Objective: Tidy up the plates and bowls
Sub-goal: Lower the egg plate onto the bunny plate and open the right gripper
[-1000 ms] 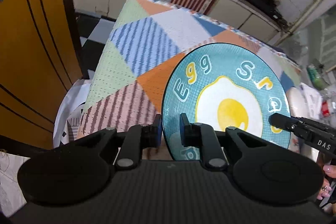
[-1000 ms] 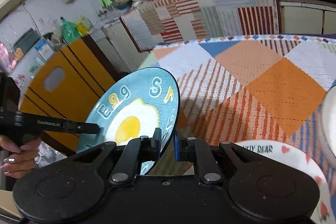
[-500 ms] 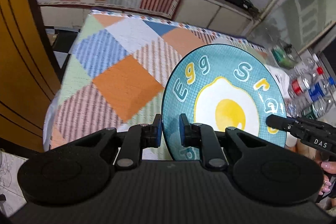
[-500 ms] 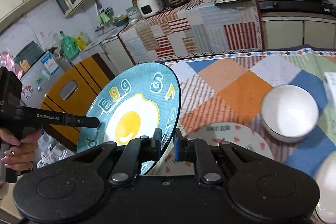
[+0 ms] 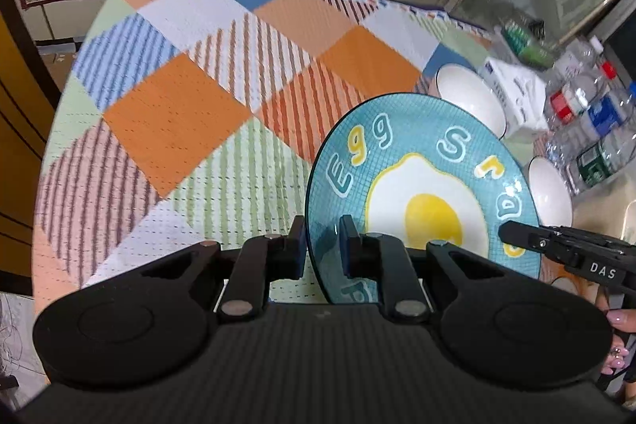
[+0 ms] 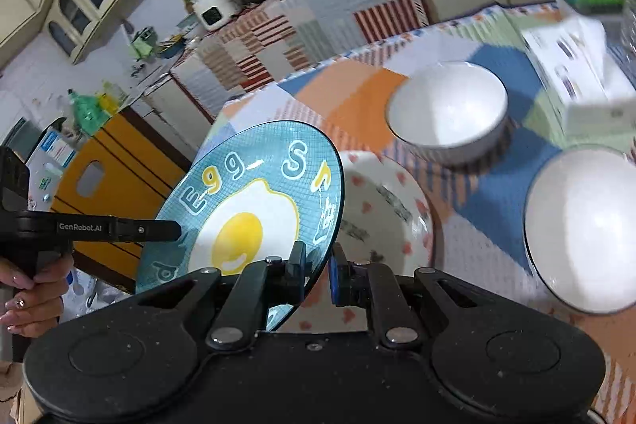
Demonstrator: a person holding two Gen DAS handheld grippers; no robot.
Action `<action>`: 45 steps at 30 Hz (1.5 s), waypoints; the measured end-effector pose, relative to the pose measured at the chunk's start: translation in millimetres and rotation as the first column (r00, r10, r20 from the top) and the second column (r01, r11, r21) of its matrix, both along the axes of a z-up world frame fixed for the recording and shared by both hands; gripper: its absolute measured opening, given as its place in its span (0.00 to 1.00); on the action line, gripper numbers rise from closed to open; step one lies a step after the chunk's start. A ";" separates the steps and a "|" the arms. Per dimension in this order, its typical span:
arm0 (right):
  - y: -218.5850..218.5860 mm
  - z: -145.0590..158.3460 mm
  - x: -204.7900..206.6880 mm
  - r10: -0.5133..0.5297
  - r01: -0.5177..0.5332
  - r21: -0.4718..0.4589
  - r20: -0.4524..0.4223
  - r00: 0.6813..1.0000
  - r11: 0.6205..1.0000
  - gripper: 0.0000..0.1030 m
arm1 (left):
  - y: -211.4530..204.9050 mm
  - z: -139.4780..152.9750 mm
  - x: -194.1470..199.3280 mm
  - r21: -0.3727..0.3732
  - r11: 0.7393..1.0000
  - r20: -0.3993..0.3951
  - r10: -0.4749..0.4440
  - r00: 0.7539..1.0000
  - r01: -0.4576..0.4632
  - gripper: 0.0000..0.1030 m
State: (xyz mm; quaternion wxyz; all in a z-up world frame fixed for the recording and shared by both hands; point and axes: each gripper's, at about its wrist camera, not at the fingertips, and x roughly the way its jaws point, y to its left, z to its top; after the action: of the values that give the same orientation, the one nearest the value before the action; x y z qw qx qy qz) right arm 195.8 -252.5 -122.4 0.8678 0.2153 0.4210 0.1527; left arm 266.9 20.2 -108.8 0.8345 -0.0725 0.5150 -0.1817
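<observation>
Left wrist view showed the left gripper (image 5: 322, 242) and right gripper (image 6: 317, 267) both clamping the egg plate (image 5: 421, 193) in the air above the table (image 5: 179, 114), so the carrying step was in hand, and next it needed lowering onto the heart plate (image 6: 381, 209).

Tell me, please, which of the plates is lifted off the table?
The blue egg plate, clamped at opposite rims by both grippers; the white heart-patterned plate lies flat on the tablecloth.

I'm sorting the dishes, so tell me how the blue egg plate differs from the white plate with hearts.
The blue egg plate is held up on edge, clamped by both grippers; the heart plate lies flat on the tablecloth. The egg plate is teal with a fried egg and letters; the heart plate is white with small red hearts. Both are round.
</observation>
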 end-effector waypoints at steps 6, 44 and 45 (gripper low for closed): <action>-9.6 -22.2 -6.4 -0.057 0.057 0.001 0.008 0.998 0.998 0.15 | -1.3 -27.9 6.8 -0.067 0.998 -0.066 0.007 0.998 -0.012 0.14; 47.8 -27.4 -0.7 -0.017 0.042 -0.505 0.055 0.998 0.862 0.33 | -33.4 -47.4 6.2 0.108 0.994 -0.035 -0.010 0.999 0.013 0.17; 49.0 -28.1 -1.0 -0.017 0.045 -0.519 0.059 0.998 0.853 0.33 | -34.5 -45.3 5.6 0.115 0.993 -0.037 -0.006 0.999 0.011 0.16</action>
State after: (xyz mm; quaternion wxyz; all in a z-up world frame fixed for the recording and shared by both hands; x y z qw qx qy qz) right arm 194.8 -203.6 -150.5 0.9066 -0.0245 0.4205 0.0247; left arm 272.4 -14.4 -154.2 0.8271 -0.0253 0.5399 -0.1539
